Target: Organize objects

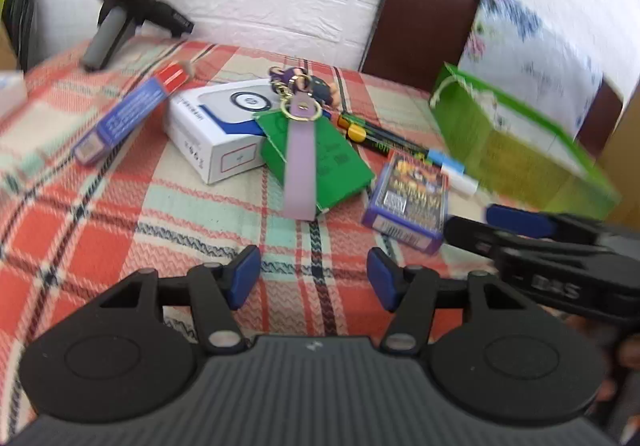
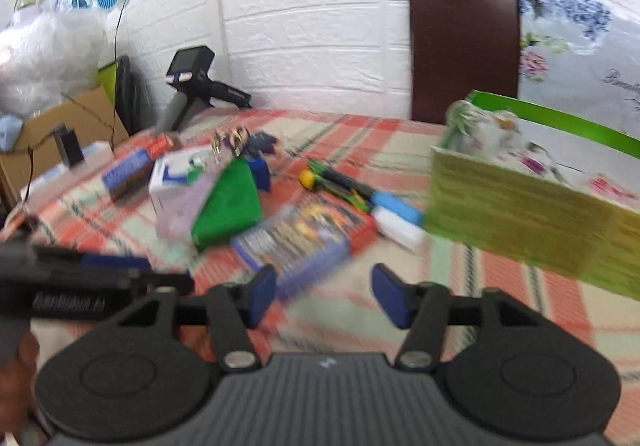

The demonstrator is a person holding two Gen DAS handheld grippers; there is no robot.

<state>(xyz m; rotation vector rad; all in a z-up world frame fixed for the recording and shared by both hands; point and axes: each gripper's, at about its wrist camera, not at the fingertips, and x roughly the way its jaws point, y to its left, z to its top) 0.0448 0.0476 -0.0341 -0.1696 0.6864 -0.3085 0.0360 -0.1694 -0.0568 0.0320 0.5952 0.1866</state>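
Loose objects lie on a plaid tablecloth (image 1: 100,246): a white box (image 1: 216,129), a green card packet (image 1: 320,161) under a lilac keychain strap (image 1: 300,169), a purple card pack (image 1: 408,201), markers (image 1: 384,137), and a blue-red tube box (image 1: 128,117). My left gripper (image 1: 314,278) is open and empty, short of the strap. My right gripper (image 2: 324,296) is open and empty, just short of the purple card pack (image 2: 296,242). A green gift bag (image 2: 532,205) stands to the right; it also shows in the left wrist view (image 1: 516,149).
A black camera on a tripod grip (image 1: 124,5) stands at the far left table edge. A dark chair back (image 1: 420,9) and a floral cushion (image 1: 532,45) are behind the table. A cardboard box (image 2: 72,117) sits off the left side.
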